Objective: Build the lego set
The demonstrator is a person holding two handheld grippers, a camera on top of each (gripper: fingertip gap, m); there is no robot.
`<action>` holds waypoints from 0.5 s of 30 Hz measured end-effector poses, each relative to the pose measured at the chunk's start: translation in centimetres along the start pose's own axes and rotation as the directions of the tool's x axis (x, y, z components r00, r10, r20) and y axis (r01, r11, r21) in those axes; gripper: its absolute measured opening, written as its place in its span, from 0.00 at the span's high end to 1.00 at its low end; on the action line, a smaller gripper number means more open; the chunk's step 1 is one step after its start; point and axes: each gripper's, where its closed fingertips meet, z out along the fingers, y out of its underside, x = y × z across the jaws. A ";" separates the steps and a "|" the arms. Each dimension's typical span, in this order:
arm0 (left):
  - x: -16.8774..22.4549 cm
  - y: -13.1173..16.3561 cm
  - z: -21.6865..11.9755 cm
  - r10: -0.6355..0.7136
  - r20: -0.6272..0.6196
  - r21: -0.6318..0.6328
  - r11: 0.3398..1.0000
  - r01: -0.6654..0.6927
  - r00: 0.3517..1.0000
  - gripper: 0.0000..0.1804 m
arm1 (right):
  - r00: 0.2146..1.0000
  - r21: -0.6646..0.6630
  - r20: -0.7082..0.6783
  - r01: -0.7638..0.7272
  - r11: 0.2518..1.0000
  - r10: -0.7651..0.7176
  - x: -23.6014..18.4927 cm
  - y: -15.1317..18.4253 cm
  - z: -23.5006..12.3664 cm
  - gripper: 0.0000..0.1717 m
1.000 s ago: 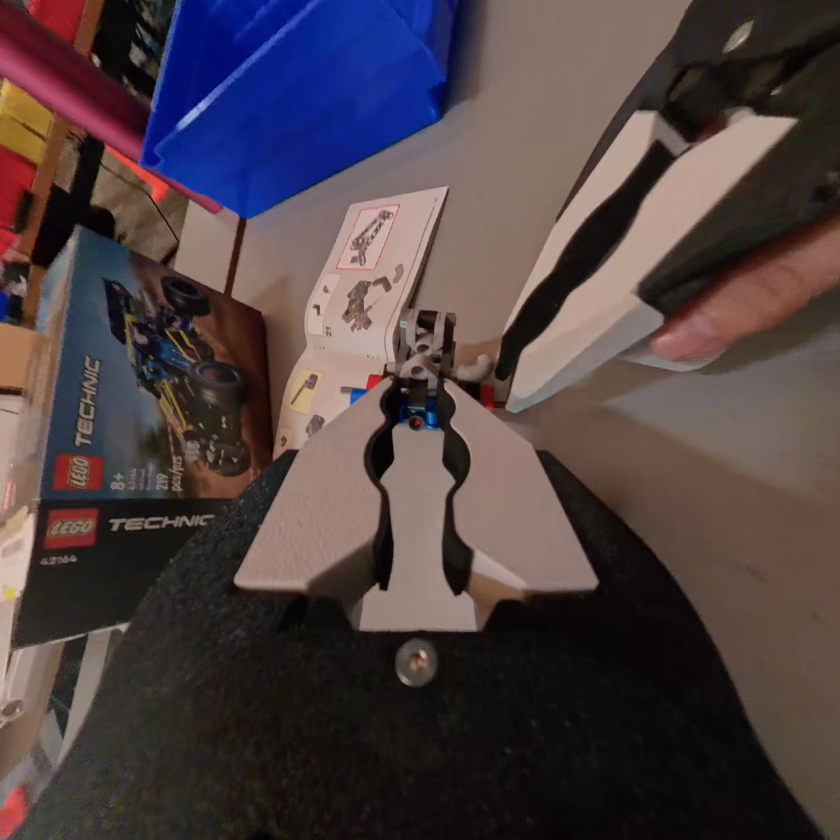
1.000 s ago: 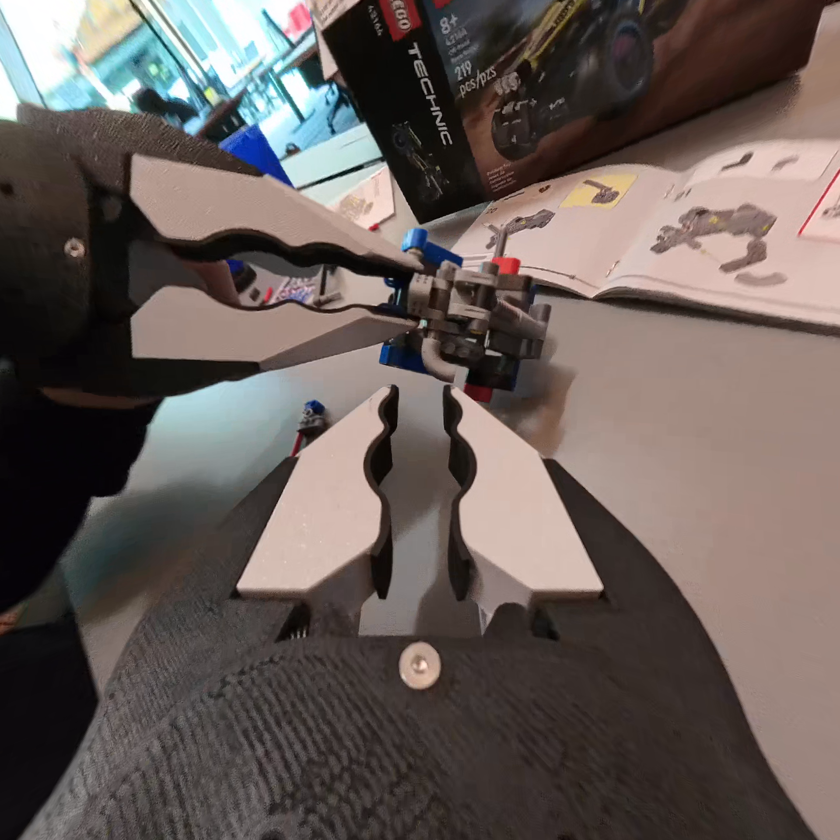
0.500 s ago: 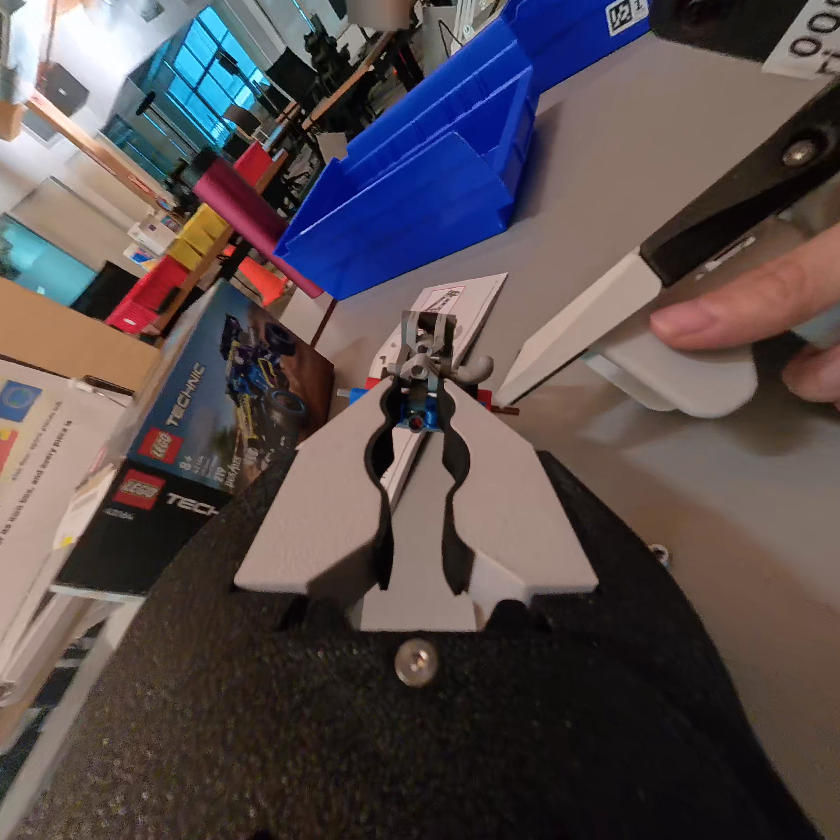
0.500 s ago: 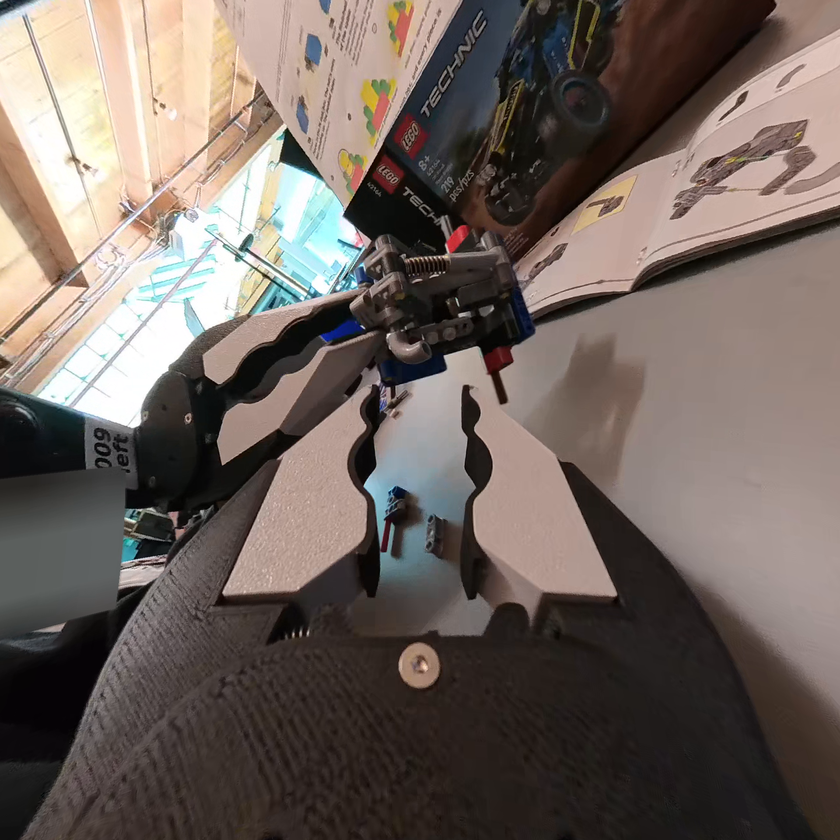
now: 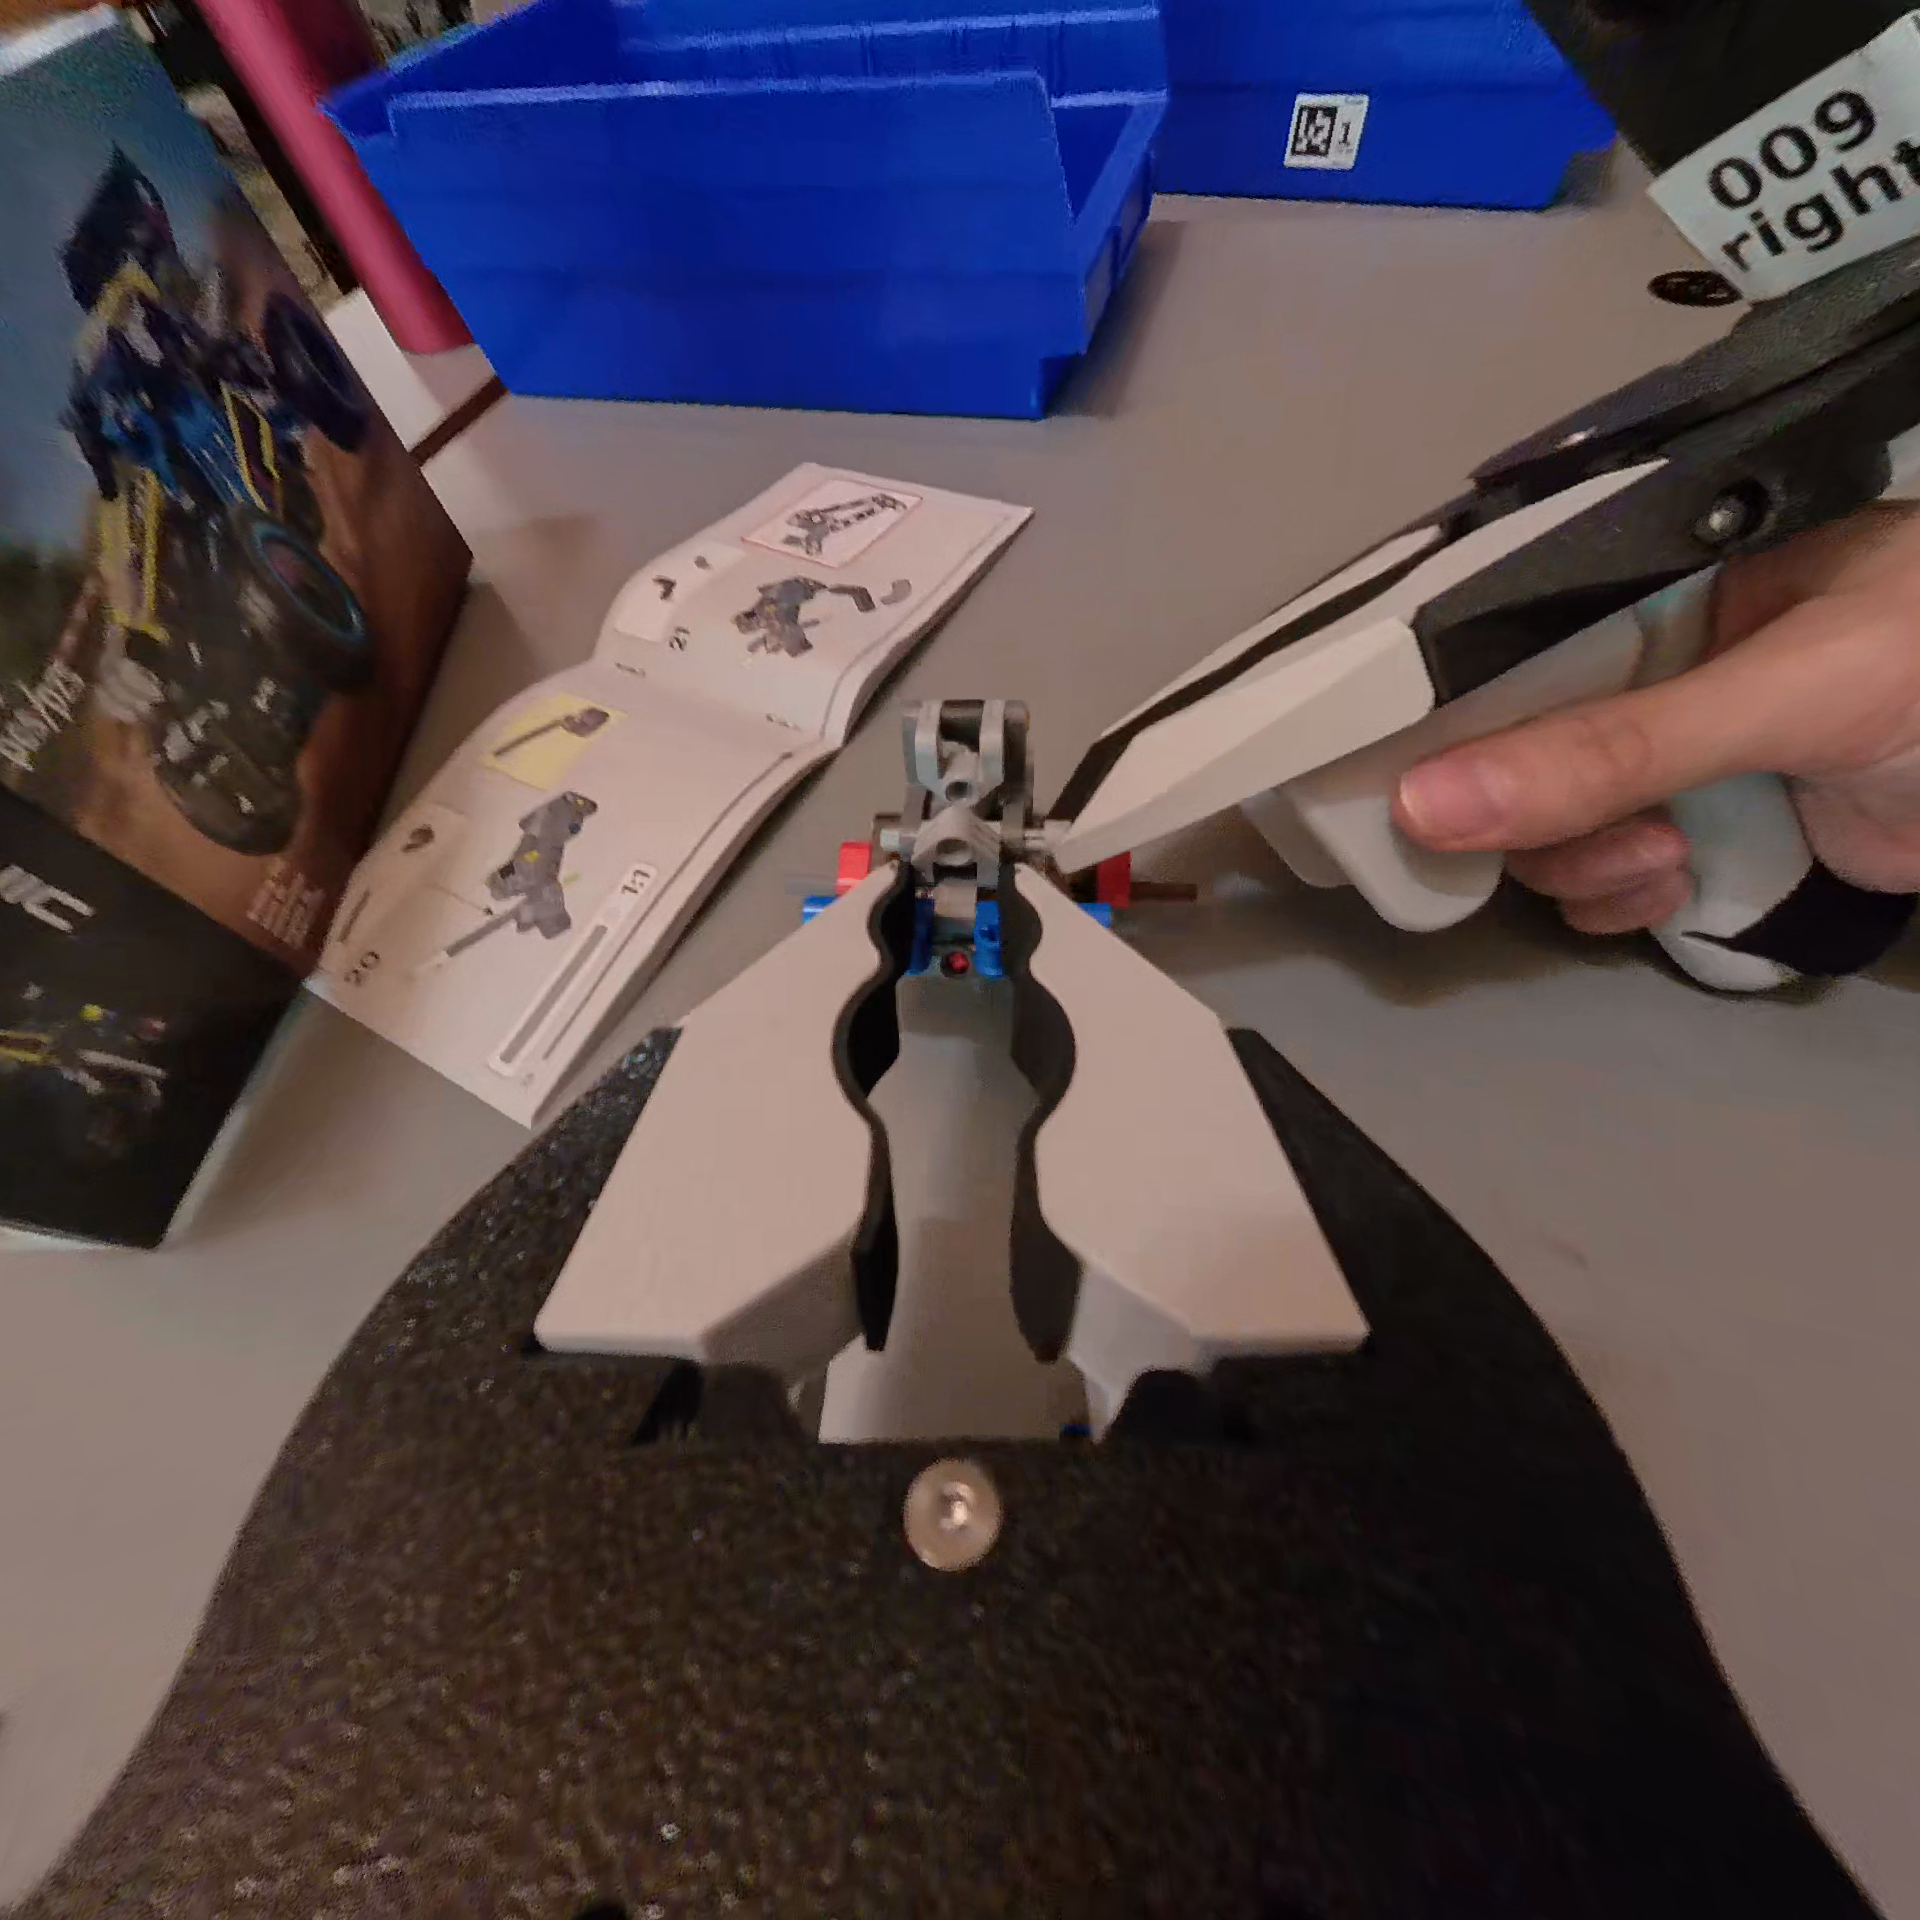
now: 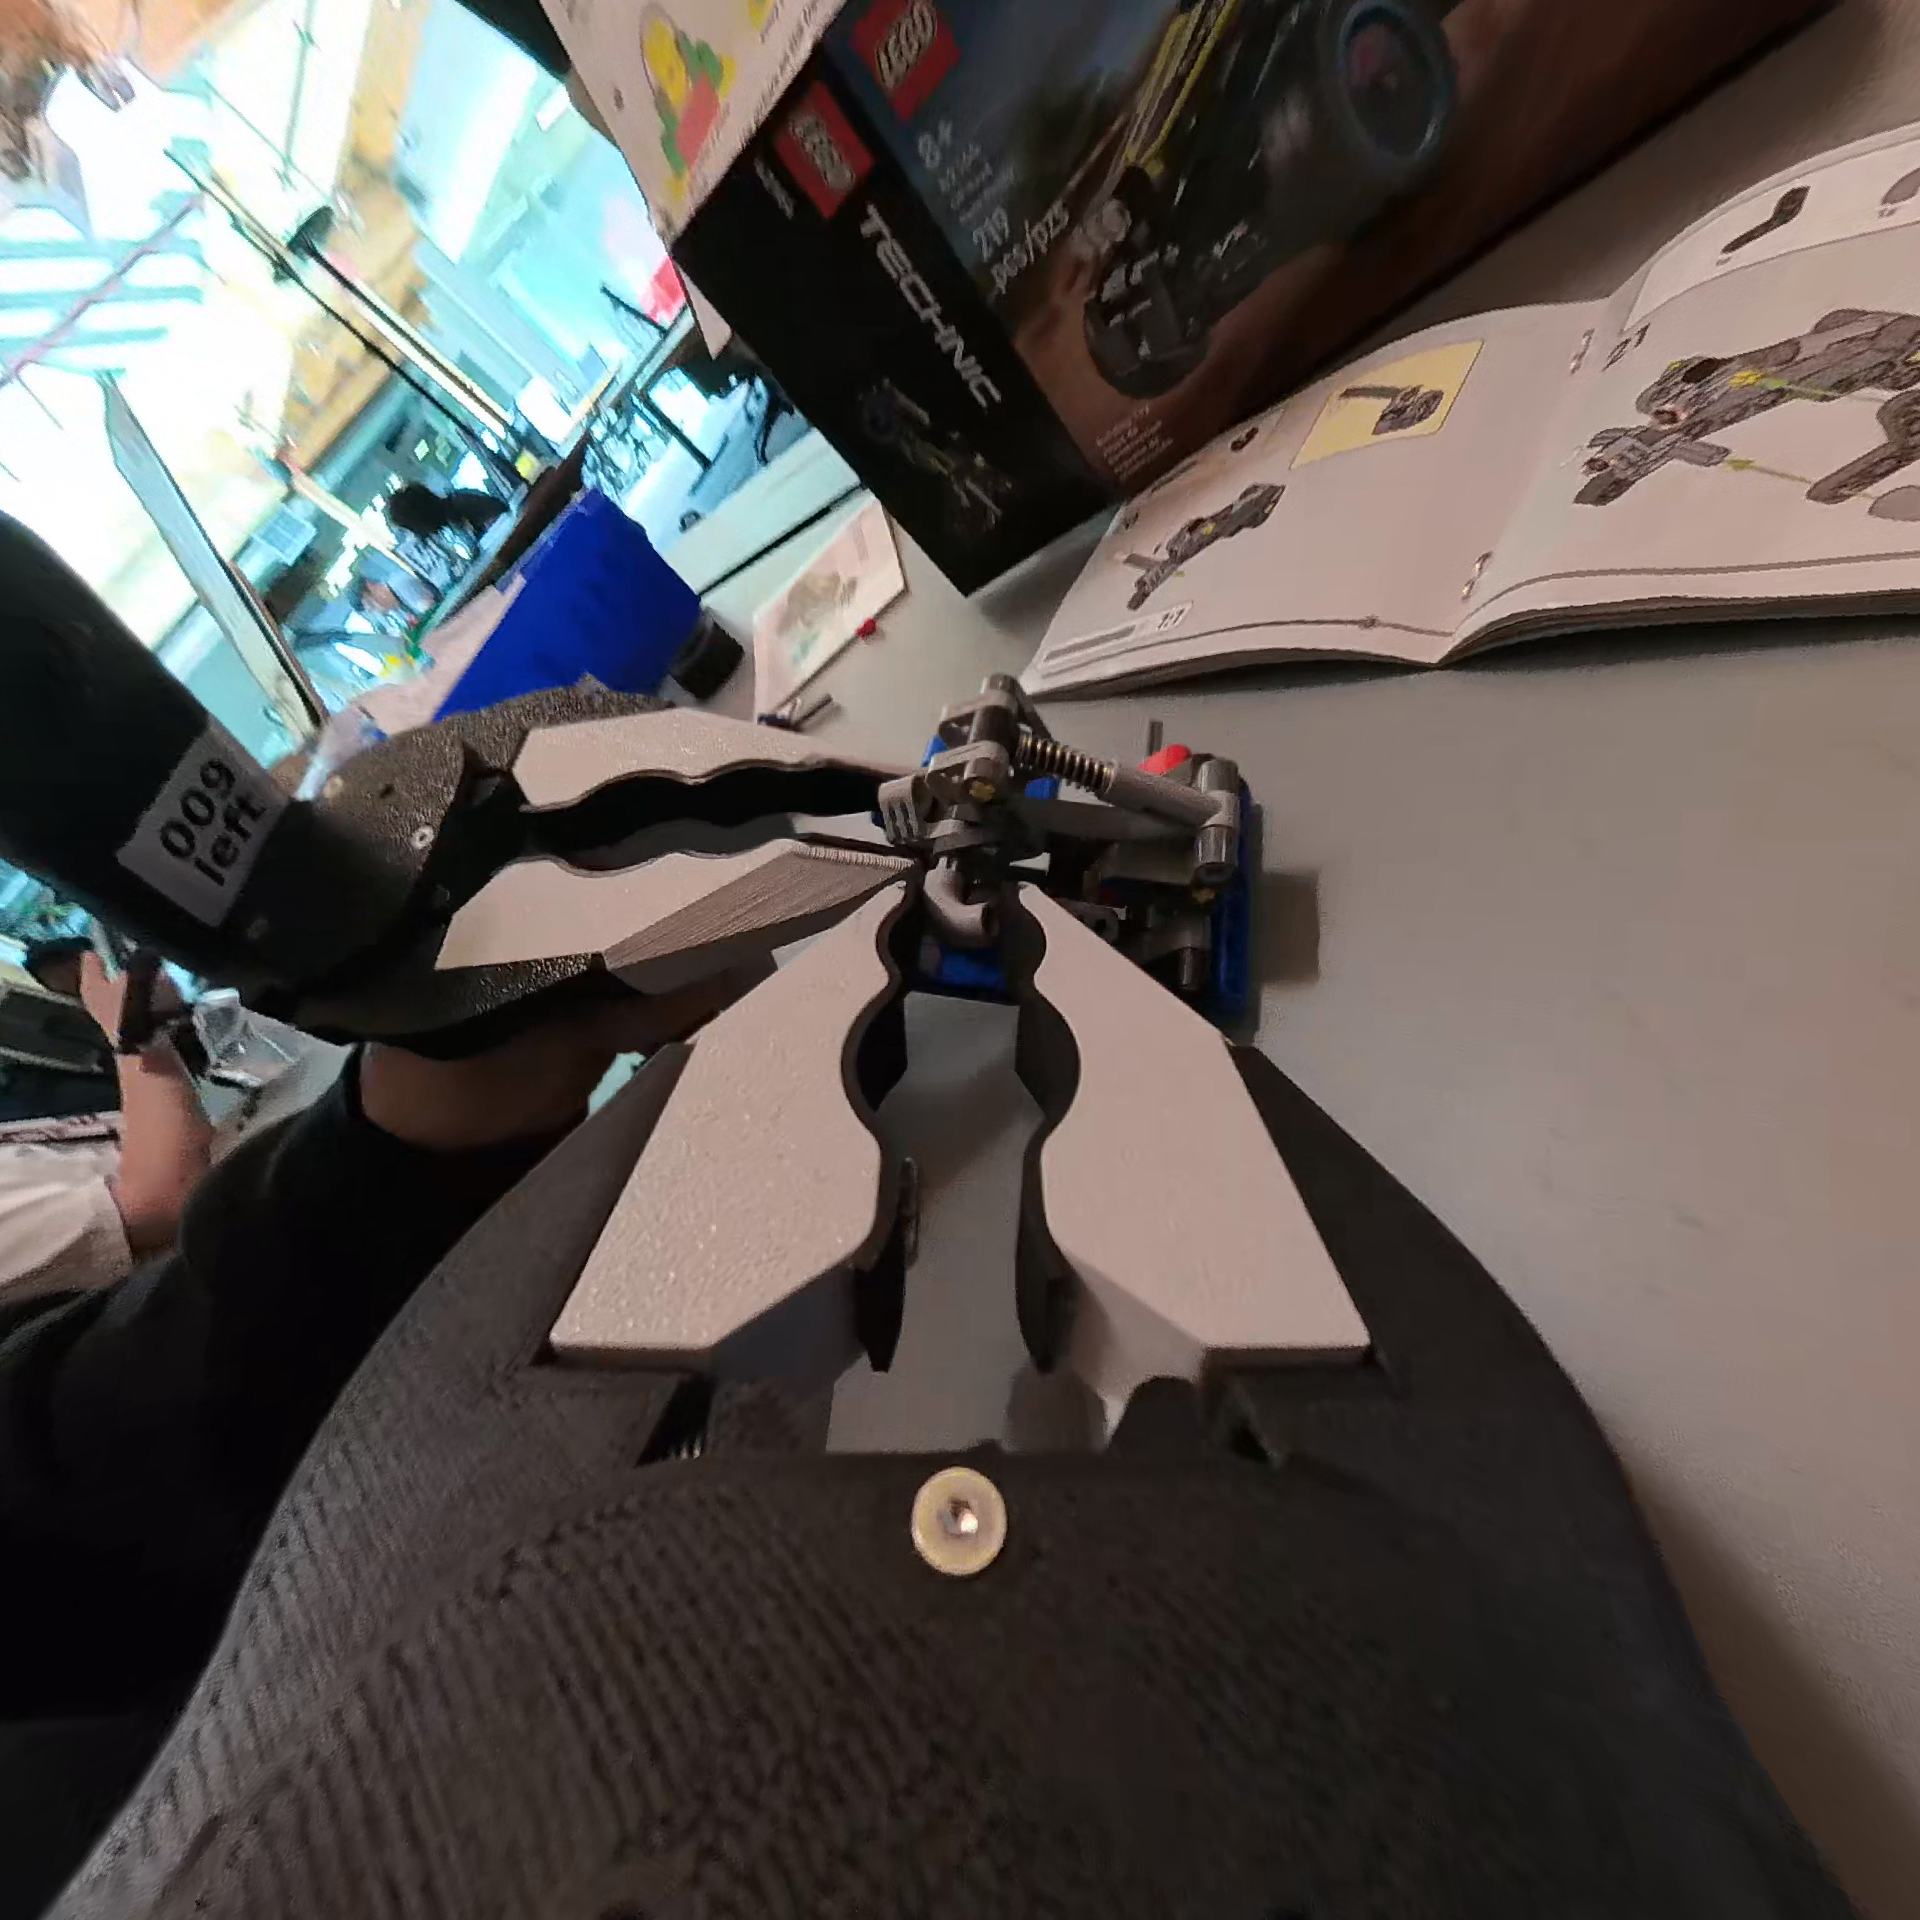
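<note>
My left gripper (image 5: 958, 883) is shut on a small brick assembly (image 5: 961, 790) of grey beams on a blue base with red pins. In the right wrist view the left gripper (image 6: 899, 821) grips the assembly (image 6: 1122, 821) from the left, and a spring shock absorber (image 6: 1081, 769) lies along the assembly's top. My right gripper (image 6: 964, 904) is shut on a curved grey piece (image 6: 961, 920) at the assembly's near side. In the left wrist view the right gripper (image 5: 1070, 836) meets the assembly's right side. The assembly sits low at the grey table (image 6: 1558, 935).
An open instruction booklet (image 5: 675, 748) lies just behind the assembly, and a toy set box (image 5: 187, 623) stands to its left. Blue bins (image 5: 779, 229) stand at the back. Small loose parts (image 6: 795, 712) lie farther off. A hand (image 5: 1714, 748) holds the right gripper. My two grippers' fingertips are within a few centimetres of each other.
My right gripper opened wider below the assembly, then moved in and closed on the curved grey piece. My left gripper kept its hold and brought the assembly down toward the table.
</note>
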 end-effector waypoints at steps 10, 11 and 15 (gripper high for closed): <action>-0.3 2.6 -0.4 0.175 -0.015 -0.194 0.965 -0.175 0.984 1.00 | 0.982 -0.215 -0.023 0.181 0.960 -0.190 0.6 2.2 0.3 0.94; -0.3 2.3 -0.3 0.184 -0.003 -0.176 0.967 -0.182 0.983 1.00 | 0.971 -0.218 -0.056 0.214 0.952 -0.231 0.9 2.1 0.2 0.94; -0.2 2.6 -0.1 0.225 -0.015 -0.202 0.954 -0.223 0.974 1.00 | 0.959 -0.254 -0.078 0.246 0.935 -0.273 1.2 2.5 0.3 0.94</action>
